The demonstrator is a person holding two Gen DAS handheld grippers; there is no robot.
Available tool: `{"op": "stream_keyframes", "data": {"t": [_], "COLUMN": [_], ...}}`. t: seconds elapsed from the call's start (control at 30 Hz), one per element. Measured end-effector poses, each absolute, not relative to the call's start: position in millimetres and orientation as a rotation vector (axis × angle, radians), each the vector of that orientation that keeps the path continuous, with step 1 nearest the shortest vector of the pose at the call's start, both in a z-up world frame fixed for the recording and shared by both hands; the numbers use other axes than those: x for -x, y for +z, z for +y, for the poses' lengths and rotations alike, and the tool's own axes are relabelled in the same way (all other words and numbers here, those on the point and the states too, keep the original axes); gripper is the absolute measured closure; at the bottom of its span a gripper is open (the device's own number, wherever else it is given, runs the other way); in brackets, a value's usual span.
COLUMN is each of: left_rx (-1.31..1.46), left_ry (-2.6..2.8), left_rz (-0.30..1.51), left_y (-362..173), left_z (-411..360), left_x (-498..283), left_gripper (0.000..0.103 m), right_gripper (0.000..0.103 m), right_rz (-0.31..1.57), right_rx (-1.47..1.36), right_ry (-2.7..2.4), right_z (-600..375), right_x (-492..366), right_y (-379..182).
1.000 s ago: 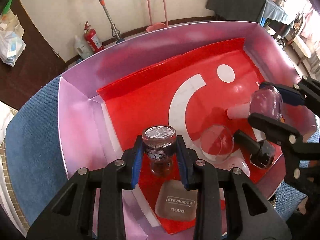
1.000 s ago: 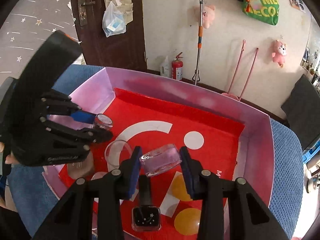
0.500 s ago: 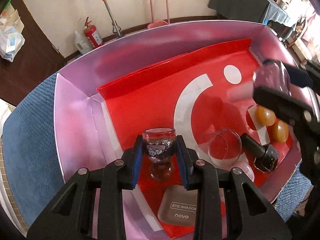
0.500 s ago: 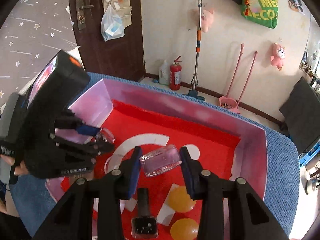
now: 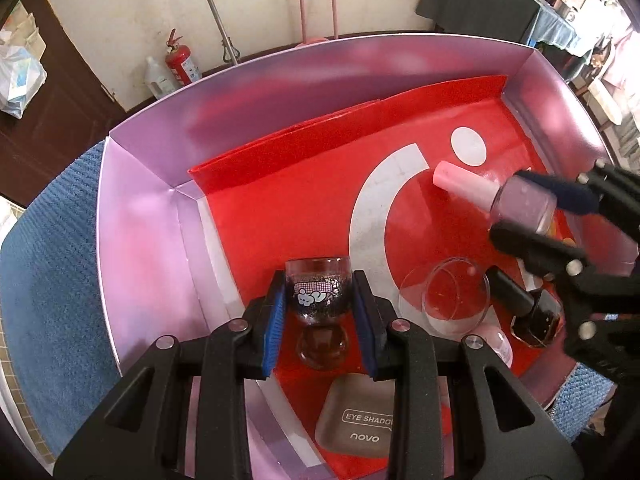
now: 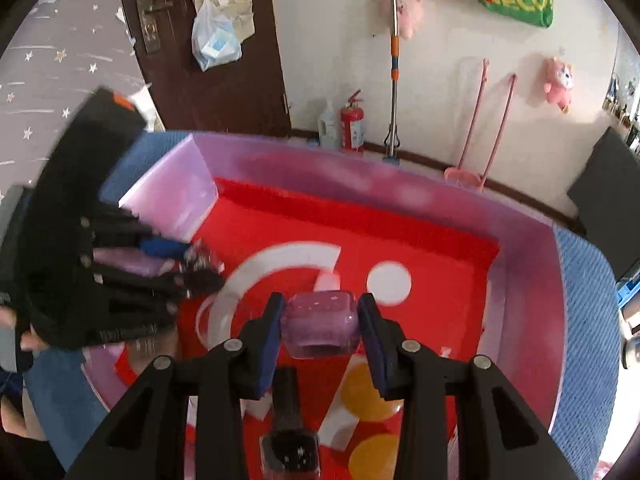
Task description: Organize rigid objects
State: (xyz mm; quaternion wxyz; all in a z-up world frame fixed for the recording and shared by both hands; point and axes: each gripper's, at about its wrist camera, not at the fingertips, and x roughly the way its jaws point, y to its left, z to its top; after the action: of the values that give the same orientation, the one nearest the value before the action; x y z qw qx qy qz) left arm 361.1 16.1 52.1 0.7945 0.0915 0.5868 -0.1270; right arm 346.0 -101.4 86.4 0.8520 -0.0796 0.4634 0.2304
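Both tools work over a shallow pink-walled box [image 5: 144, 208] lined with a red printed sheet, which rests on a blue textured surface [image 5: 52, 280]. The left hand-held gripper [image 5: 318, 312] is clamped across the body of a small dark glittery bottle [image 5: 318, 296] bearing a cartoon label, held clear of the liner near the box's left wall; gripping the broad body rather than the narrow end probably keeps it from pivoting. The right hand-held gripper [image 6: 322, 328] grasps a lilac nail-polish bottle [image 6: 322, 322] by its squarish glass body, the pale pink cap [image 5: 460, 180] pointing toward the far edge, apparently carried above the right half of the box for placing. Lying loose along the near edge are a clear round dish [image 5: 444, 300], a dark nail-polish bottle [image 5: 528, 312] on its side, and a beige compact [image 5: 356, 424] lettered "EYE SHADOW". The compact is partly covered by the left tool's frame; a pale round object beside the dish is too obscured to name. In the right wrist view the left tool is motion-blurred, and whether either bottle touches the liner cannot be told.
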Motion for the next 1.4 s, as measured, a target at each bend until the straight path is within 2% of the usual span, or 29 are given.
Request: {"op": "stream_keyframes", "data": {"t": [0.5,1.23,1.4], "left_rx": [-0.201,-0.202,-0.191], "left_ry": [-0.272,-0.273,-0.273], "left_rz": [1.268,1.252,1.251], "left_y": [51.9,57.9,60.4], "left_z": [12.5,12.9,13.9], "left_x": [-362.9,-356.8,-355.8], "left_gripper": [0.074,0.073,0.073], "right_gripper": [0.065,0.065,0.059], "right_rz": [1.056,1.073,1.068], "right_rx": [0.185,0.19,0.194], "right_ry": [0.496,0.501,0.492], "right_z": [-94.3,-91.5,-91.8], "right_x": [-354.7,-357.1,-356.2], "right_y": [59.2,58.1,60.2]}}
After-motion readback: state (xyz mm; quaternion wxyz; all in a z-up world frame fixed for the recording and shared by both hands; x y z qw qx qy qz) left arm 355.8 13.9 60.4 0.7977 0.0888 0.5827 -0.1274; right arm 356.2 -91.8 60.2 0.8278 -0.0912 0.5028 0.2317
